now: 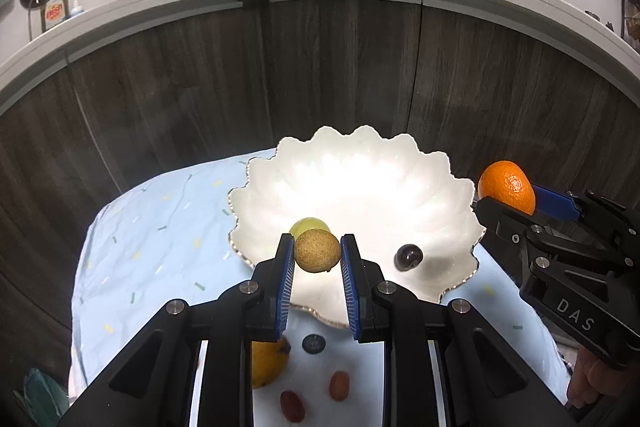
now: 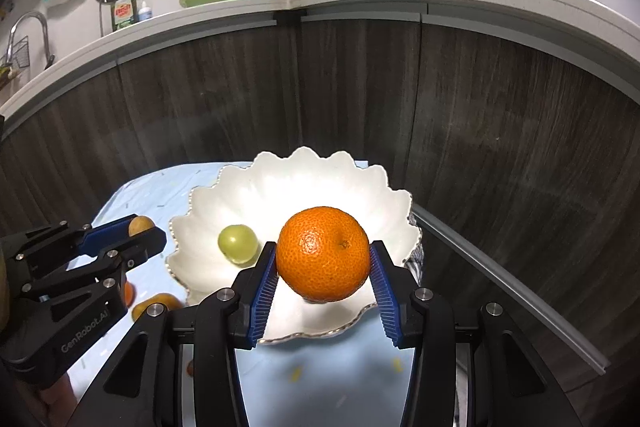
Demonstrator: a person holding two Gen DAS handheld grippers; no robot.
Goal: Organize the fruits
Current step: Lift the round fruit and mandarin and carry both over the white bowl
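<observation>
— Orange mandarin [image 2: 323, 253] pinched in my right gripper [image 2: 323, 269], tan longan [image 1: 317, 251] pinched in my left gripper [image 1: 316, 259]. Both are carried over the white scalloped bowl [image 1: 360, 155], I'd judge for dropping in.

— What's in the bowl?

— A green grape [image 2: 237, 243] and a dark one [image 1: 408, 256]. Both grippers tilt downward toward it from opposite sides.

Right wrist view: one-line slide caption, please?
Right claw grips a mandarin orange above the scalloped white bowl holding a green grape.
</observation>
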